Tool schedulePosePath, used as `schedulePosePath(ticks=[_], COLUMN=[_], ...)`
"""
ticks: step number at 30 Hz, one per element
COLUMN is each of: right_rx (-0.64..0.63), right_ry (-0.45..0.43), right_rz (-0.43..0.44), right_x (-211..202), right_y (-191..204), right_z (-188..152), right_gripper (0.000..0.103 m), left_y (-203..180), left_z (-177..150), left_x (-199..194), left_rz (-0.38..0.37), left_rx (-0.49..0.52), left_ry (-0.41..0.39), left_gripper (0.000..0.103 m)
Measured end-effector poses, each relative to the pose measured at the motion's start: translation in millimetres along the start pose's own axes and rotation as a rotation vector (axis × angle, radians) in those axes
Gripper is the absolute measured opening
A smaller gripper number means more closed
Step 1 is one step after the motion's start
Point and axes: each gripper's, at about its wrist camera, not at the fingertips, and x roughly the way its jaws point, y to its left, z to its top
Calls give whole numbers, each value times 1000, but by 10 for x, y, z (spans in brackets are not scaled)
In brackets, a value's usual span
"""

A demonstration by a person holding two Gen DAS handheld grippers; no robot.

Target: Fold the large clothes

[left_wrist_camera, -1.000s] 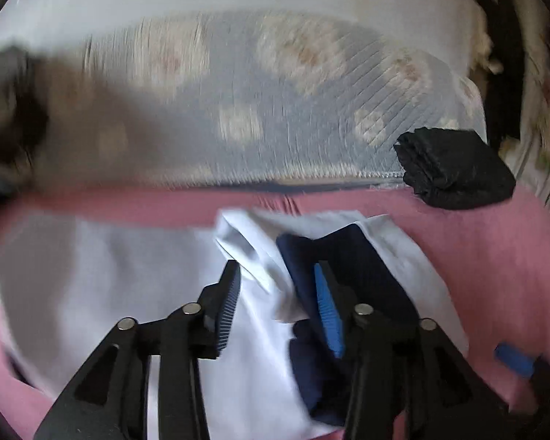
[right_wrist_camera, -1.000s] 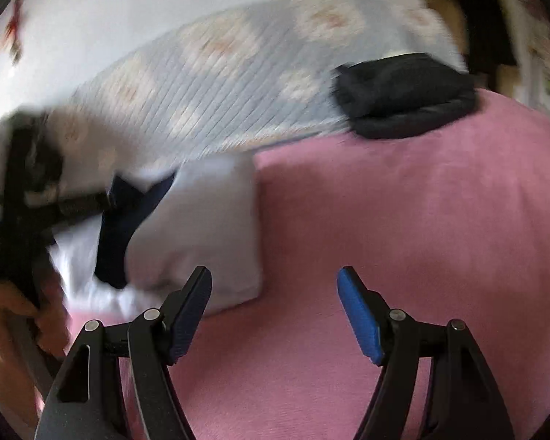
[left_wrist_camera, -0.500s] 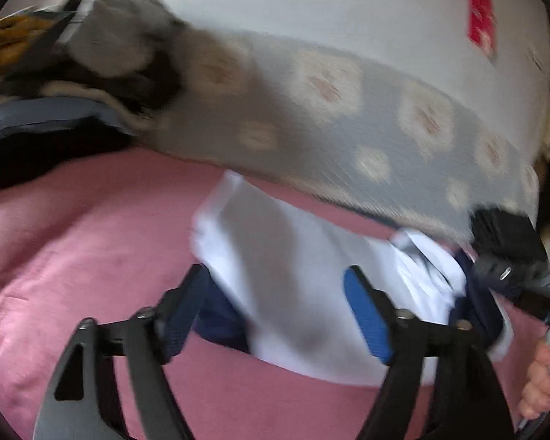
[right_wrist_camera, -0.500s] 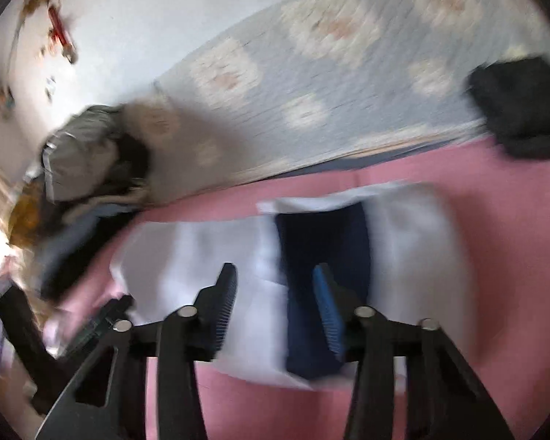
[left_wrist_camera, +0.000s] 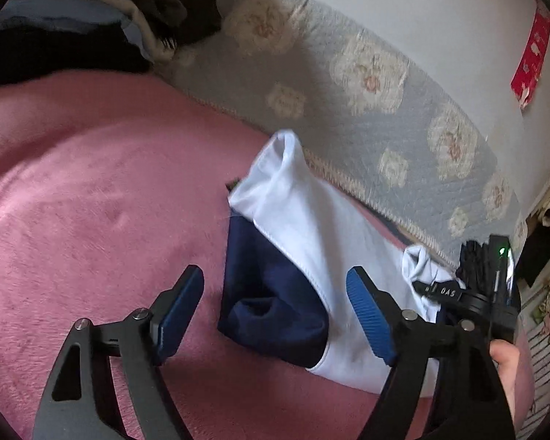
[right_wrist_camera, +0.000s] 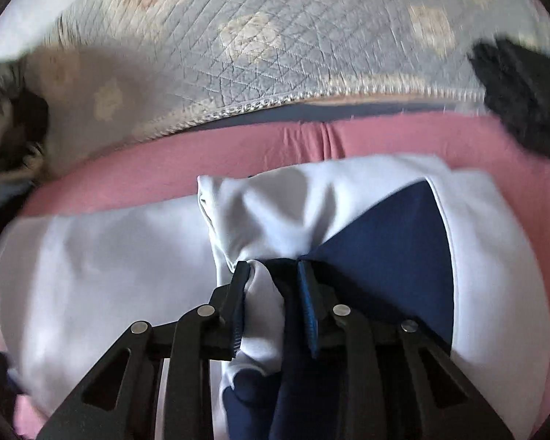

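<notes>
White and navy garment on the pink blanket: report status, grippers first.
Right gripper has just closed, pinching a bunch of the white and navy garment. Left gripper open, over its navy end, not gripping. Black folded item lies clear beyond on the pink blanket.

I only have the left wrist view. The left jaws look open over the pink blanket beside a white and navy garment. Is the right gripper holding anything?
Observer: Yes. The right gripper has just been closing, and a bunched fold of the white and navy garment sits pinched between its pads.
Operator: Which colour is in the pinch?
Observer: Both: white cloth against one pad, navy against the other.
Operator: Anything else nearby?
Observer: A black folded item lies at the pink blanket's far edge.
</notes>
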Motion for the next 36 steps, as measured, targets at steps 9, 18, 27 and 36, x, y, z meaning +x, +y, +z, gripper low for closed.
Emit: schedulePosePath(ticks=[9,18,27,36], right_rx=[-49,63,158,137], right_ry=[-28,-71,-98,-185], right_rz=[258,177,68,1], right_x=[-883,-1335,-1487,-1910], right_y=[-356,-1262,-1915,-2261], right_z=[-559,-848,-875,-850], right_gripper=[28,28,28,29], left_y=[-217,-1013,-2569,-2563], left_z=[17,68,-481,-1160], left_x=[161,-245,86,593], left_rz=[-46,-174,-454,-556], left_rx=[51,202,336,300], left_ry=[42,-138,55,286], left_gripper=[29,16,15,15])
